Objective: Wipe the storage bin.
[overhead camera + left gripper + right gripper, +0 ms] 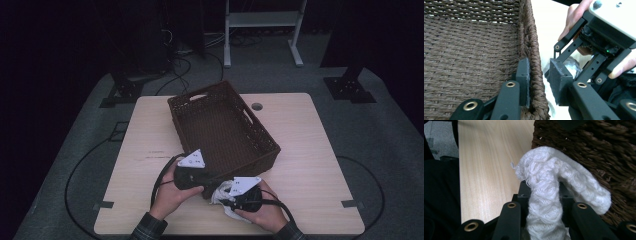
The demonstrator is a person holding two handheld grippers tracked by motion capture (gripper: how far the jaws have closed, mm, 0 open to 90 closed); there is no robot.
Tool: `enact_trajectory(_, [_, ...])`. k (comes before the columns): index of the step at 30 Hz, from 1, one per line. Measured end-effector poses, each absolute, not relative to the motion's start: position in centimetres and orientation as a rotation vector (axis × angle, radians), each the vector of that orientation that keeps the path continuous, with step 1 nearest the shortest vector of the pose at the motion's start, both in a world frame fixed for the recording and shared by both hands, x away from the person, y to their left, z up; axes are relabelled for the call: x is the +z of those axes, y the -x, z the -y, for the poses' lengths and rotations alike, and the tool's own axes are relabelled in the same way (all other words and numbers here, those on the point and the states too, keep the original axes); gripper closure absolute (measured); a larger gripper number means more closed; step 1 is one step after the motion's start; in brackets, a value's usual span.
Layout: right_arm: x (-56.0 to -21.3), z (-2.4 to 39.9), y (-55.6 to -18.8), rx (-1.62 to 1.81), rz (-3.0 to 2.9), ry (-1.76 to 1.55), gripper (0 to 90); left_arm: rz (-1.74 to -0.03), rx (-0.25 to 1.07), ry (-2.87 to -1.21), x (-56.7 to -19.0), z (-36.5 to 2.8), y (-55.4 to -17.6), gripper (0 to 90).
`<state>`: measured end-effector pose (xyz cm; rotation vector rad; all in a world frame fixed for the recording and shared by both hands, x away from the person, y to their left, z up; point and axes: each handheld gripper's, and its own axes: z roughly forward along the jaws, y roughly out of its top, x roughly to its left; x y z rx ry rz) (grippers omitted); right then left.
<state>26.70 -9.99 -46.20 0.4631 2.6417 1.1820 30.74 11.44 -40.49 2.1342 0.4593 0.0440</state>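
Nearest the lens in the right gripper view, a white cloth (549, 202) rises between the two black jaws of the right gripper (543, 195); it is a soft, knobbly knit with a raised, rose-like pattern and loose threads at its edge, and the jaws are clenched on it, its top folding over in a fat arch toward three o'clock until it touches the basket's (599, 150) outer wall. That wall is dark brown woven fibre in thick twisted strands. In the left gripper view the left gripper (540, 80) straddles the basket's braided rim (534, 65), one flat matte pad inside against the weave and the other outside, standing off from it, so the jaws are released rather than pressing on the rim. Brass-coloured rivets dot the black jaw links. At one o'clock in that view the right gripper (564, 72) shows with a grey plate, a small green light, and a hand (624, 65) around it. From the high view, the rectangular basket (222, 125) with slot handles sits slanted at the middle of a pale, wood-grain table (310, 150) with rounded corners and a round hole at twelve o'clock; both grippers (192, 177) (245, 197) meet at its six o'clock corner, where the cloth (222, 195) lies on the table. Plaid sleeves (147, 227) enter at six o'clock. No readable writing shows; the plates' marks are too small.
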Motion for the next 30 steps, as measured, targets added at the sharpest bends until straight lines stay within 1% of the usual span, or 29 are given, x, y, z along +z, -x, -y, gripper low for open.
enact_trajectory(4, [-45.9,10.5,-26.5,1.183,-2.636,-0.476,70.4,-0.46,0.061,-2.123,-40.0,-11.8,-30.7,61.5])
enact_trajectory(8, [-45.7,11.2,-26.4,1.178,-2.626,-0.49,70.4,-0.465,0.077,-2.125,-39.6,-12.3,-30.6,52.3])
enact_trajectory(13, [-45.6,12.1,-26.2,1.173,-2.612,-0.515,70.4,-0.487,0.115,-2.1,-39.0,-13.3,-30.3,44.5])
enact_trajectory(16, [-45.5,12.8,-26.2,1.165,-2.608,-0.541,70.4,-0.502,0.131,-2.098,-38.6,-14.0,-30.2,42.0])
enact_trajectory(21, [-45.3,13.8,-26.3,1.165,-2.588,-0.568,70.4,-0.528,0.171,-2.084,-38.2,-15.7,-30.0,41.1])
enact_trajectory(30, [-45.0,15.9,-26.3,1.15,-2.552,-0.619,70.4,-0.63,0.226,-2.069,-39.1,-18.9,-29.7,34.5])
